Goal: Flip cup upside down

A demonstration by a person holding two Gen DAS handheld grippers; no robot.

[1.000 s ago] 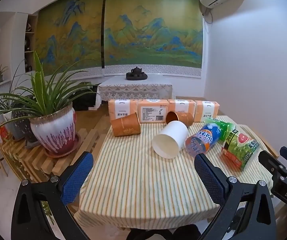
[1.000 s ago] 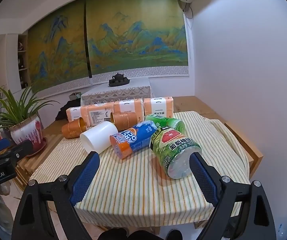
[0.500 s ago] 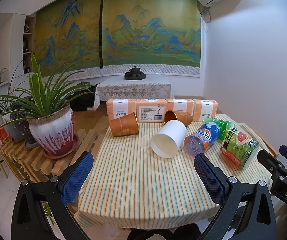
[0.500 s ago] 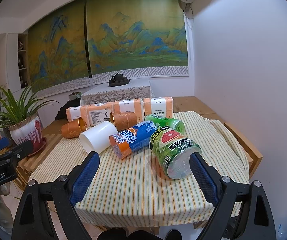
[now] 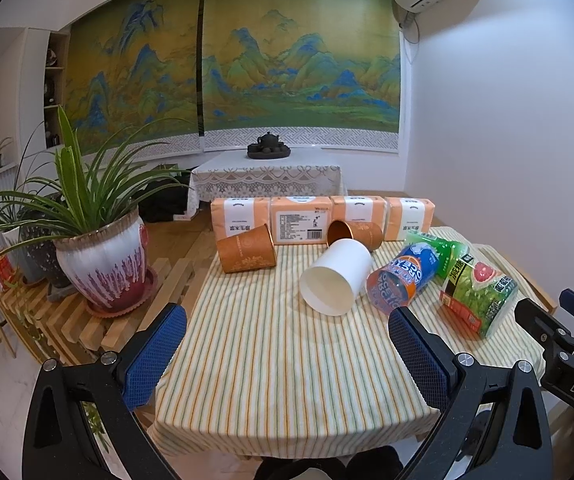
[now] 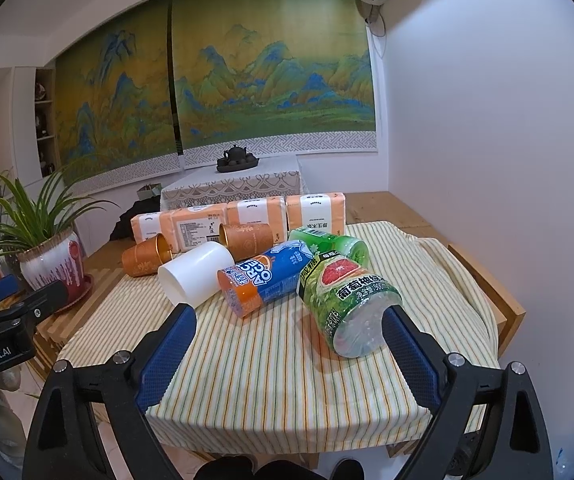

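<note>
A white paper cup [image 5: 337, 278] lies on its side mid-table, mouth towards me; it also shows in the right wrist view [image 6: 195, 272]. Two orange cups lie on their sides behind it, one at the left [image 5: 247, 249] and one at the right [image 5: 355, 234]. My left gripper [image 5: 287, 350] is open and empty, held over the table's near edge, short of the white cup. My right gripper [image 6: 289, 354] is open and empty, near the front edge, just before a green bottle [image 6: 347, 304].
A blue-orange bottle [image 5: 405, 278] and green bottles [image 5: 479, 294] lie on their sides right of the white cup. Orange tissue packs [image 5: 319, 216] line the far edge of the striped tablecloth [image 5: 279, 376]. A potted plant [image 5: 103, 256] stands on a slatted bench at left.
Both grippers have drifted slightly; the scene shifts a little in view. Nothing on the table has moved.
</note>
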